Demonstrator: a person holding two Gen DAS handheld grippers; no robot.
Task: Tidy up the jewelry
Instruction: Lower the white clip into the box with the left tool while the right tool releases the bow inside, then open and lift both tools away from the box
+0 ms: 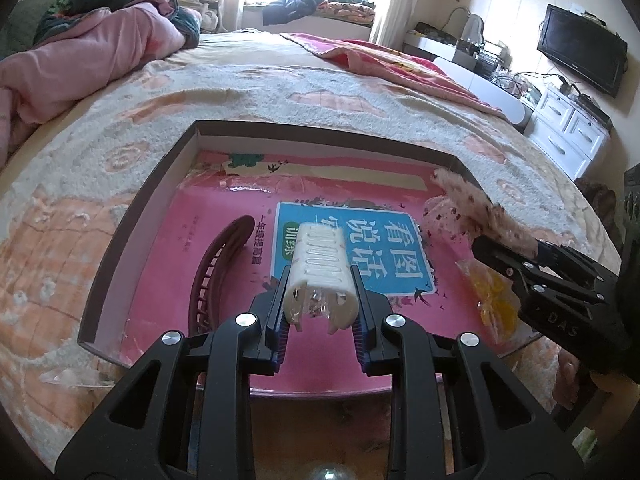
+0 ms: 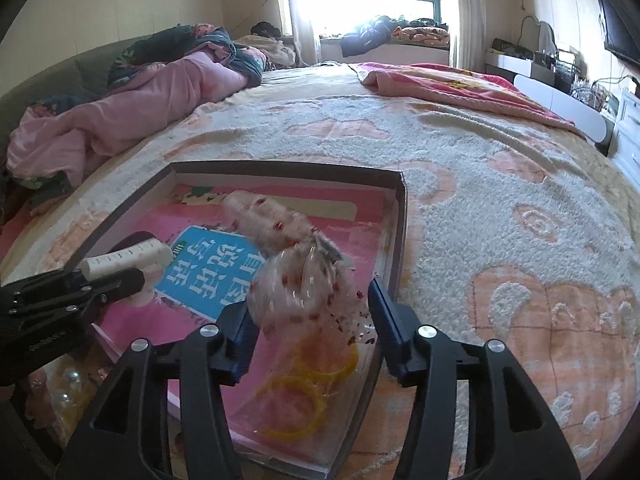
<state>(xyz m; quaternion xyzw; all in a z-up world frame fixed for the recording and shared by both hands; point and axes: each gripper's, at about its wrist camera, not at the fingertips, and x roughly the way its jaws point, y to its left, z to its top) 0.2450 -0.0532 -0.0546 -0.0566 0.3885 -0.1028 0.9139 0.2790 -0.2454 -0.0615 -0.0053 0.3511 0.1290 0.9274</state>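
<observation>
Cardboard box rim beside left tongs

Both wrist views look down, close; share box.

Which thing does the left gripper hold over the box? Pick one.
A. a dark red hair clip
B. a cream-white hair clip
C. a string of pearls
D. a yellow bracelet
B: the left gripper is shut on the cream-white hair clip, while the dark red hair clip lies on the pink book in the box.

Cream hair clip, speckled scrunchie, both above box
</observation>
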